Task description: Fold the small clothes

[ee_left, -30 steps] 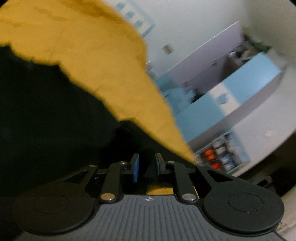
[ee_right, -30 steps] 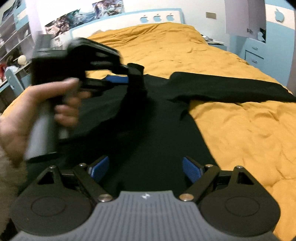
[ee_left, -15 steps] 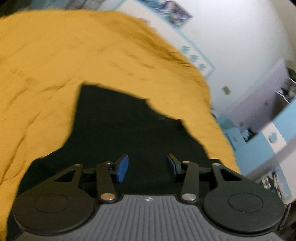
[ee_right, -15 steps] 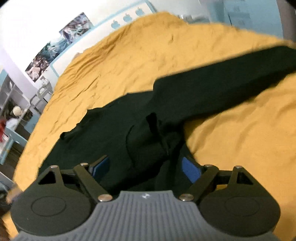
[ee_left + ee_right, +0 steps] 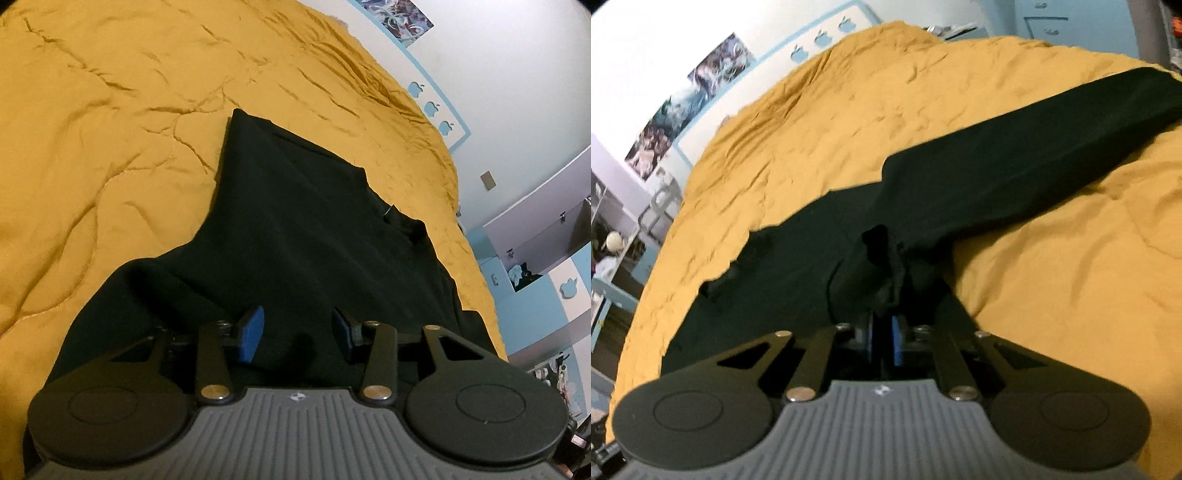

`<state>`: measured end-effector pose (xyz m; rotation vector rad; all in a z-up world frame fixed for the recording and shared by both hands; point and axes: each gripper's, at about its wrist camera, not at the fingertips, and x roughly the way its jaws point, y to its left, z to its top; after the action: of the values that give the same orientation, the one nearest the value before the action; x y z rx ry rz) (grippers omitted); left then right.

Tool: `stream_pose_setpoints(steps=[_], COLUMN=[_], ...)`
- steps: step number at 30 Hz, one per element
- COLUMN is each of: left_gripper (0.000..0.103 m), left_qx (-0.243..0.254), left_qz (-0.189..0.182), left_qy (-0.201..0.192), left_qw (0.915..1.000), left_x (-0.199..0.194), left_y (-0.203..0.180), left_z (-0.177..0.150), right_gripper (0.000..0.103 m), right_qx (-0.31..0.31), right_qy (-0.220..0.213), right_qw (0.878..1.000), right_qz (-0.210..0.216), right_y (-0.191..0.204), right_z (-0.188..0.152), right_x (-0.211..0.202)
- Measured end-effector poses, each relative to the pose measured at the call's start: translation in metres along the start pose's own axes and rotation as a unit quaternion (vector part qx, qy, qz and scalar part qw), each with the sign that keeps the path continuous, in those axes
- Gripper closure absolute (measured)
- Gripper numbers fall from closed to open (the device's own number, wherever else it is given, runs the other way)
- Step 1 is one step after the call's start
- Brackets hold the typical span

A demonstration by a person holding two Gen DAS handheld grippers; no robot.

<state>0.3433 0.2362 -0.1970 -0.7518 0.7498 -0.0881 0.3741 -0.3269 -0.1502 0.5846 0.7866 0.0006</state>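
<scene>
A black long-sleeved garment point(image 5: 317, 229) lies on a mustard-yellow bedspread point(image 5: 110, 129). My left gripper point(image 5: 297, 330) is open and empty, low over the cloth, with its blue pads apart. In the right wrist view the garment point(image 5: 798, 266) has one sleeve point(image 5: 1034, 155) stretched to the upper right. My right gripper point(image 5: 884, 341) is shut on a bunched fold of the black cloth point(image 5: 879, 258), which rises in a peak just ahead of the fingers.
The bedspread point(image 5: 1071, 277) fills both views. A white wall with posters point(image 5: 694, 96) and a blue-trimmed headboard point(image 5: 428, 107) lie beyond it. Blue and white cabinets point(image 5: 546, 280) stand at the right of the left wrist view.
My left gripper let go of the cloth, opened and swung round over the flat garment. My right gripper, open before, closed on a fold of the black cloth.
</scene>
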Motion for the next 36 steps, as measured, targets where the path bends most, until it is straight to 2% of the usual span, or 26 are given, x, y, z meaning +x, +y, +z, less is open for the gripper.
stream_pose_setpoints(steps=[2,4,5,7,8,11,13,15,16,17,20,24,27,32,36], left_gripper=[0.052,0.052,0.052,0.052,0.052,0.052,0.052,0.042,0.031,0.025,0.023,0.023,0.023,0.023,0.023], left_qx=[0.002,0.001,0.001,0.01,0.019,0.056,0.088,0.117,0.125,0.131,0.148,0.145,0.126,0.135,0.135], left_qz=[0.001,0.004,0.007,0.006,0.003,-0.026,-0.048,-0.077,-0.09,-0.102,-0.145,-0.167,-0.168,-0.153,-0.141], left_qy=[0.002,0.003,0.002,0.001,-0.002,-0.007,-0.006,-0.003,0.0,0.004,0.019,0.061,0.098,0.151,0.175], left_qw=[1.0,1.0,1.0,0.9999,0.9998,0.9981,0.9949,0.9902,0.988,0.9861,0.9782,0.9734,0.9727,0.9673,0.9652], left_x=[0.0,0.0,-0.001,-0.005,-0.008,-0.016,-0.018,-0.014,-0.011,-0.006,0.017,0.065,0.102,0.152,0.175], left_y=[0.001,-0.001,-0.003,-0.011,-0.018,-0.049,-0.078,-0.11,-0.125,-0.14,-0.183,-0.224,-0.24,-0.255,-0.252], left_z=[-0.002,-0.002,-0.001,-0.001,-0.001,-0.005,-0.009,-0.016,-0.02,-0.024,-0.04,-0.064,-0.079,-0.104,-0.121], right_gripper=[0.1,0.096,0.095,0.082,0.078,0.064,0.055,0.05,0.044,0.042,0.04,0.039,0.039,0.039,0.039], right_qx=[0.006,0.013,0.018,0.024,0.024,0.018,0.018,0.032,0.043,0.056,0.101,0.174,0.238,0.28,0.328], right_qy=[0.019,0.034,0.032,0.026,0.02,-0.018,-0.058,-0.094,-0.115,-0.132,-0.185,-0.222,-0.239,-0.241,-0.244], right_qw=[1.0,0.999,0.999,0.999,0.999,1.0,0.998,0.995,0.991,0.988,0.971,0.949,0.927,0.9,0.885], right_qz=[-0.015,-0.028,-0.022,-0.013,-0.008,0.001,-0.012,-0.031,-0.045,-0.063,-0.109,-0.144,-0.165,-0.232,-0.224], right_y=[-0.007,-0.016,-0.02,-0.021,-0.022,-0.03,-0.042,-0.062,-0.076,-0.09,-0.134,-0.186,-0.219,-0.254,-0.283], right_z=[-0.005,-0.013,-0.014,-0.013,-0.011,0.0,0.011,0.024,0.033,0.04,0.064,0.097,0.121,0.154,0.17], right_x=[0.01,0.021,0.021,0.012,0.003,-0.028,-0.053,-0.074,-0.084,-0.092,-0.108,-0.103,-0.089,-0.053,-0.031])
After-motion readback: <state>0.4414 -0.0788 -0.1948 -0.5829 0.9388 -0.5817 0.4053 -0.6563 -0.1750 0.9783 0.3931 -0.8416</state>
